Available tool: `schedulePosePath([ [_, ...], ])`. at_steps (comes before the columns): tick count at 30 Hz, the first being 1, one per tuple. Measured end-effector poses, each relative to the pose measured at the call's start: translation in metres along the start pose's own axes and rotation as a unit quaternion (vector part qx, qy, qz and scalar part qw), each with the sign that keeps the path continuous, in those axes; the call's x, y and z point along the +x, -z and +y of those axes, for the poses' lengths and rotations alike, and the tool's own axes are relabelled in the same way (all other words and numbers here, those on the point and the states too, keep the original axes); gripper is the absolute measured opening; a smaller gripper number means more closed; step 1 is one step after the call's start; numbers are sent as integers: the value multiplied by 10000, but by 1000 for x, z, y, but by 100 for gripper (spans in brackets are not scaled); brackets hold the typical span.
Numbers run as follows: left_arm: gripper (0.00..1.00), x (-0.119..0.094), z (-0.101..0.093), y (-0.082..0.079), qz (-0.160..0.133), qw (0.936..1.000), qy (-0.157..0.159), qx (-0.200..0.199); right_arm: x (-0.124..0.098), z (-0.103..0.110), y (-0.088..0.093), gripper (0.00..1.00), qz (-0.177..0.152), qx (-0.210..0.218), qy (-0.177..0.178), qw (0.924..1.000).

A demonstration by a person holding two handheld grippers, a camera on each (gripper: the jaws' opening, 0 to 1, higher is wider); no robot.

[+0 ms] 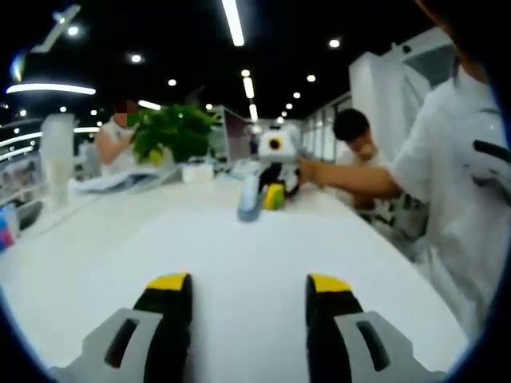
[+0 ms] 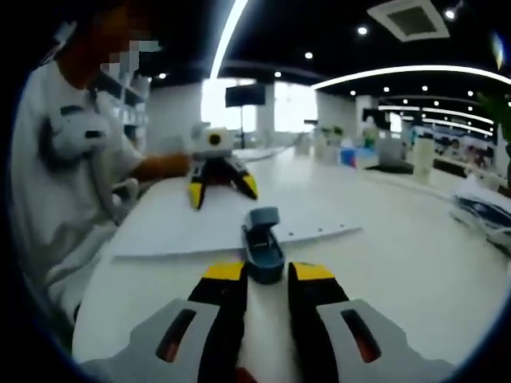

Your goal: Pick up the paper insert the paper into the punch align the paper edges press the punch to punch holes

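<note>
Punch gripped, paper seated beneath it.

Left gripper (image 1: 248,289) hovers released above the flat white paper sheet (image 1: 263,263); right gripper (image 2: 267,275) is clenched on the small blue-grey plastic hole punch (image 2: 263,239). Square the edges first, then press straight down.

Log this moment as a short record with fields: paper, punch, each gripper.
paper: flat on the white table, a row of holes along its near edge
punch: blue-grey punch sitting on the paper's near edge
left gripper: open, over the paper, holding nothing
right gripper: jaws either side of the punch's near end; contact unclear
</note>
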State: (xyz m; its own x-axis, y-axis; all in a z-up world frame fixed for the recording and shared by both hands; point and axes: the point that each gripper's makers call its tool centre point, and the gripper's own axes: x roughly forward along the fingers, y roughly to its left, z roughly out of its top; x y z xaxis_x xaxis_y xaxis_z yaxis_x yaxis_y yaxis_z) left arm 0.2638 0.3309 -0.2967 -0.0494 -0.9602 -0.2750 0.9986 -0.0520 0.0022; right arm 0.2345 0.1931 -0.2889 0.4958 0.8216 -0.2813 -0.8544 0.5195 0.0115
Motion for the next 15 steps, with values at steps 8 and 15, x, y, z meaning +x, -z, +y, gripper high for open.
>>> schedulePosePath([
  [8, 59, -1, -4, 0, 20, 9999, 66, 76, -16, 3, -11, 27, -376, 278, 587, 9972],
  [15, 59, -1, -1, -1, 22, 10000, 27, 78, -27, -8, -37, 27, -1194, 337, 1594, 9794],
])
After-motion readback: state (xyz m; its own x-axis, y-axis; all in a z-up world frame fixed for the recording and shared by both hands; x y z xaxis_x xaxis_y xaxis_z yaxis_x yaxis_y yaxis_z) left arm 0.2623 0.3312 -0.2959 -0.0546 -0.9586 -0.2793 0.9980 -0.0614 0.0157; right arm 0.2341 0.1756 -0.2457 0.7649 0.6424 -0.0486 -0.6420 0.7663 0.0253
